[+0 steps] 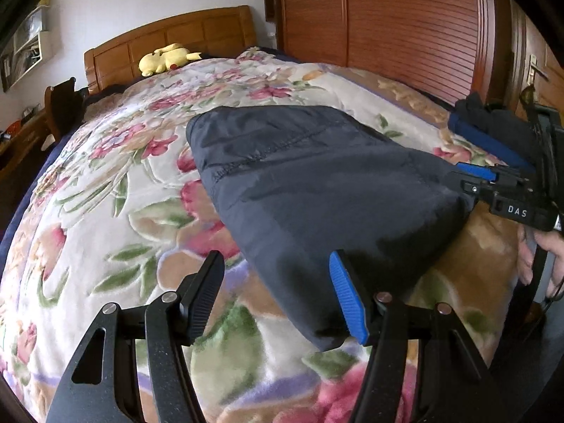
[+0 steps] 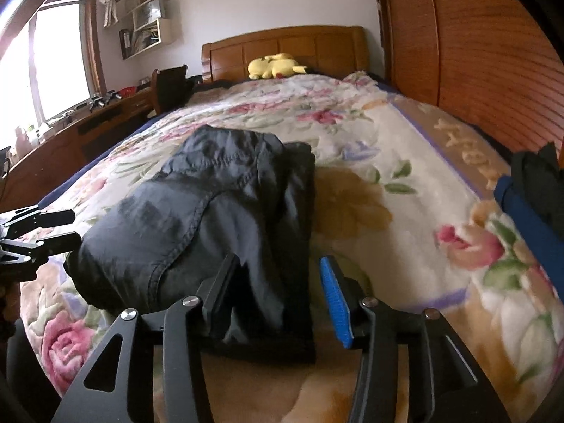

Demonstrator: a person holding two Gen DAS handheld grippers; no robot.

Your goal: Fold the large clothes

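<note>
A dark navy garment [image 1: 310,183] lies folded in a compact bundle on the floral blanket [image 1: 116,183]; it also shows in the right wrist view [image 2: 218,218]. My left gripper [image 1: 278,296] is open, its blue-padded finger touching the bundle's near left corner, nothing between the jaws. My right gripper [image 2: 278,299] is open over the bundle's near right edge, with cloth lying between the spread fingers but not pinched. Each gripper shows in the other's view: the right one [image 1: 493,179] at the bundle's right side, the left one [image 2: 53,229] at its left side.
A second pile of dark and blue clothes [image 2: 532,204] lies at the bed's right edge. A yellow plush toy [image 1: 165,58] rests by the wooden headboard [image 1: 183,35]. A wooden wardrobe [image 1: 405,24] stands to the right, a desk and chair [image 2: 169,84] to the left.
</note>
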